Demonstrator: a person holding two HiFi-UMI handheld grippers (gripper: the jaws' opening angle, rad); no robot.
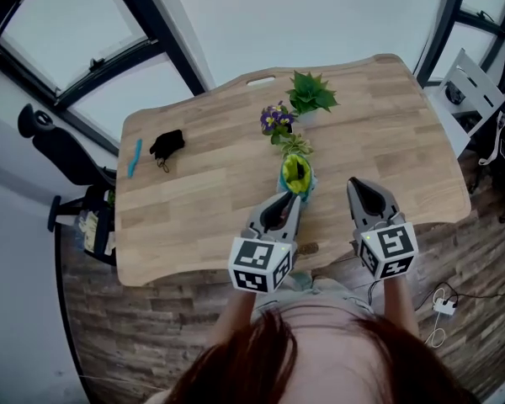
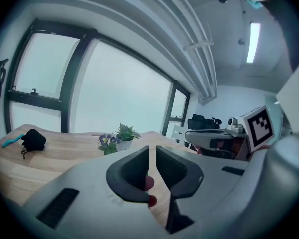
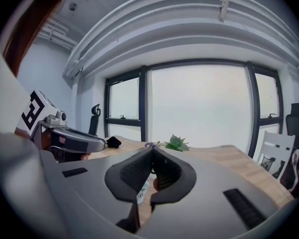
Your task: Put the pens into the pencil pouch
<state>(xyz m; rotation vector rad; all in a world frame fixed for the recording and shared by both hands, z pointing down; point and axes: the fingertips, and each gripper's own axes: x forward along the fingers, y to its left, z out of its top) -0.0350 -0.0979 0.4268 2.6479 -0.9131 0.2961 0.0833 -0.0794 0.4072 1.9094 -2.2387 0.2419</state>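
Pencil pouch [image 1: 296, 175], teal with yellow-green lining, stands open; left gripper [image 2: 152, 152] barely ajar, right gripper [image 3: 152, 152] closed.

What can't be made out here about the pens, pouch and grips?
Head view: black item too small to confirm as the pouch.
Head view: left gripper overlaps the green-yellow holder; contents hidden.
Left gripper view: red bits behind the near-closed jaws; held or not, unclear.
Right gripper view: white object mostly hidden by the jaws.

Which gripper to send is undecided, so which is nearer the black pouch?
Left. In the head view the left gripper is right of and below the black pouch; the right gripper lies farther right.
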